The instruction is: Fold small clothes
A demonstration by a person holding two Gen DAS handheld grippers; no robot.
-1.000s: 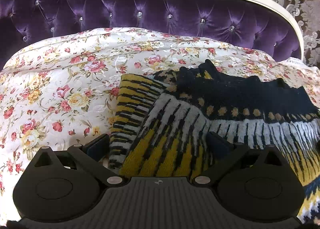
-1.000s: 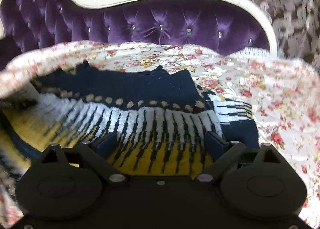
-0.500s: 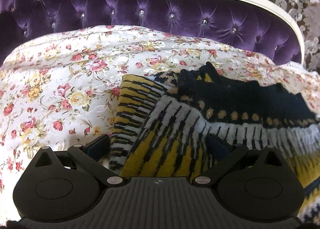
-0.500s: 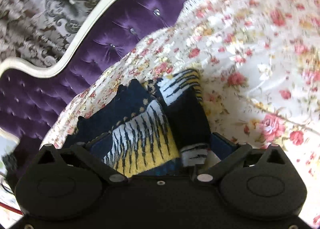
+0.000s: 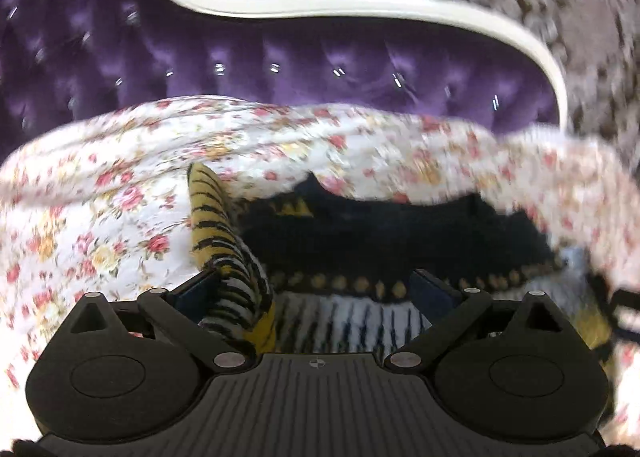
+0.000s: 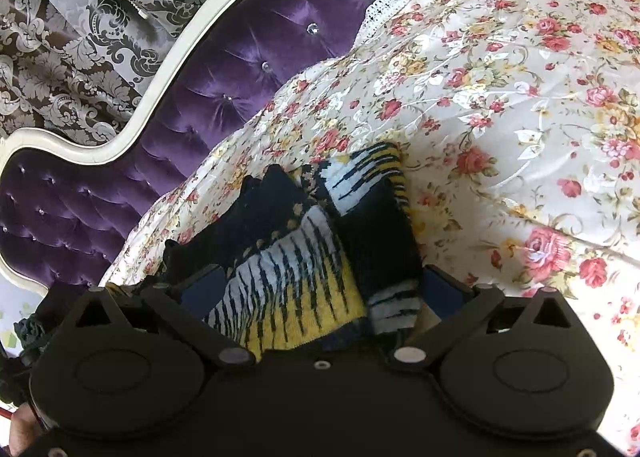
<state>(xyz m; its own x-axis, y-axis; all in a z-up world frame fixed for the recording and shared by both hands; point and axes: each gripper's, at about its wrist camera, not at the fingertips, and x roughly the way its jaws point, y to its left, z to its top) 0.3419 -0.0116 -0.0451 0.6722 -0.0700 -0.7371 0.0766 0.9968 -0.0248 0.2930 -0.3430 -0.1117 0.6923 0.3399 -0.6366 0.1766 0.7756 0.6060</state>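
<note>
On the bed (image 6: 520,97), the sweater (image 6: 304,257) lay with its sleeves folded in. Left hand-held gripper (image 5: 312,289), jaws apart, had lifted away, blurring its view; right hand-held gripper (image 6: 320,289) had rolled, jaws wide, straddling the folded edge unclamped.

— Any writing you can read anywhere, a label, a brand, a number?

— None. The sweater (image 6: 304,257) shows only knitted stripes and dots, the bedspread (image 6: 500,97) only printed roses.

— And on the tool itself?

— The left gripper (image 5: 316,289) bears a small round cross-mark on its ribbed body in the left wrist view, but no letters or digits.
</note>
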